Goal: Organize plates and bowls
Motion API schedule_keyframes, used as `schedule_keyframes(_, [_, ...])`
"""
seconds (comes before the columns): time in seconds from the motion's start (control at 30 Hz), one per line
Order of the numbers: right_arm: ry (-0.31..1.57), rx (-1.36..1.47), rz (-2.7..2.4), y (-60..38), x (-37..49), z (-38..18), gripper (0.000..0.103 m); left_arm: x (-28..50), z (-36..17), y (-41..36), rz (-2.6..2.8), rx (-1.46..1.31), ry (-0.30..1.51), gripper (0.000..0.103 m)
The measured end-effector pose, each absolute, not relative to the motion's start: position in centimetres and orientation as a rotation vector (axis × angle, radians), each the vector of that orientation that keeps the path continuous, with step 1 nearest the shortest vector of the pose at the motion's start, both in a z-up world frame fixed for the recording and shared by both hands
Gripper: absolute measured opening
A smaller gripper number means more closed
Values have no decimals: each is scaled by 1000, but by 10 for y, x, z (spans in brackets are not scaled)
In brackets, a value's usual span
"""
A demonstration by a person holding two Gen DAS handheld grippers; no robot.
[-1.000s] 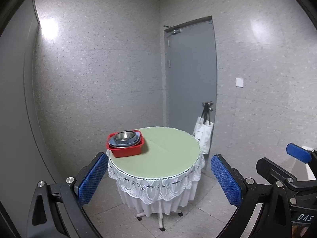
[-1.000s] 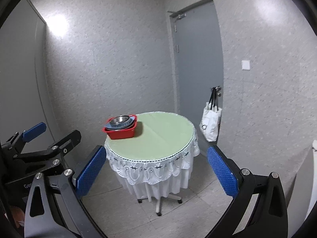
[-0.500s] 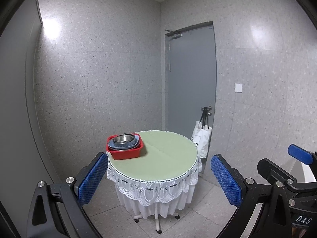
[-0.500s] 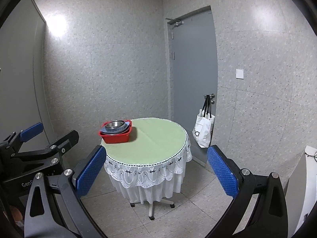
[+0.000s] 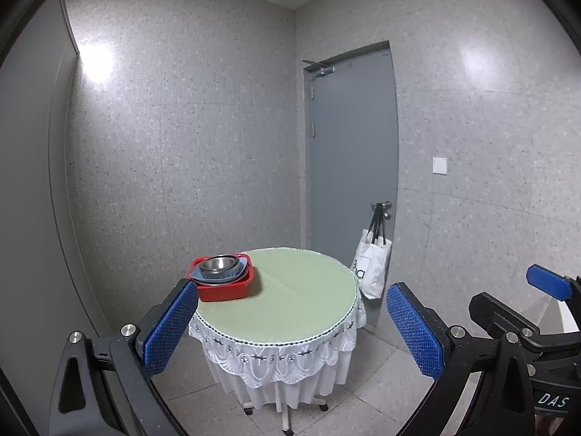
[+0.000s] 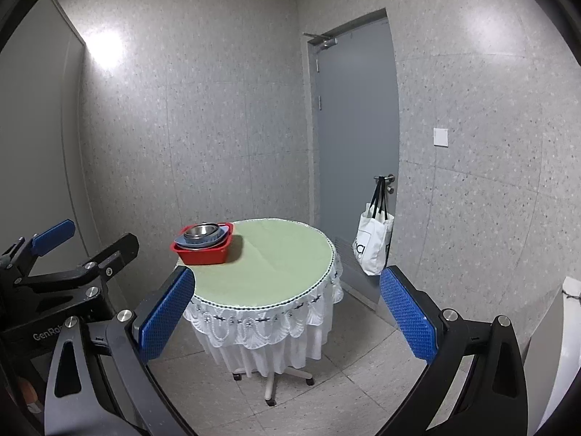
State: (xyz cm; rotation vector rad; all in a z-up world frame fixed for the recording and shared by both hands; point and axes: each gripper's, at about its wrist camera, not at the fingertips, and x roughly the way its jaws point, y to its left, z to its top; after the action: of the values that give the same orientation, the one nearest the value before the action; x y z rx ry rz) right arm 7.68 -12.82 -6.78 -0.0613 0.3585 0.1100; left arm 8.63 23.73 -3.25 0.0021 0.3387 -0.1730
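A red basin (image 5: 223,289) stands at the left edge of a round table with a green top (image 5: 290,298). In it sit a blue plate (image 5: 241,272) and a steel bowl (image 5: 216,263) stacked on top. The basin also shows in the right wrist view (image 6: 203,252), with the bowl (image 6: 199,230) in it. My left gripper (image 5: 290,330) is open and empty, well back from the table. My right gripper (image 6: 285,321) is open and empty too, also away from the table. Each gripper shows at the edge of the other's view.
The table has a white lace skirt (image 5: 276,356) and a wheeled base (image 6: 270,381). A grey door (image 5: 350,181) stands behind it, with a white tote bag (image 5: 370,269) hung on its handle. The floor is tiled. A white object (image 6: 570,345) is at the right edge.
Both views have pulled back and tilted up: the table sits lower and smaller in the frame. Both grippers stay open and empty.
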Motion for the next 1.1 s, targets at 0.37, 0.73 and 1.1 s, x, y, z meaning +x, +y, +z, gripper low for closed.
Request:
schedule_keyframes(0.37, [358,-60,147,-165,94,-66,103,102,-37,192,-145,6,343,102])
schedule_keyframes(0.73, [368,-50,166,-183,102,-69,103,110,-45,161,-126,14,346,102])
schedule_keyframes(1.1, [372,-48,164,-187,101,-70,103,111,-51,149,-120,10,349,102])
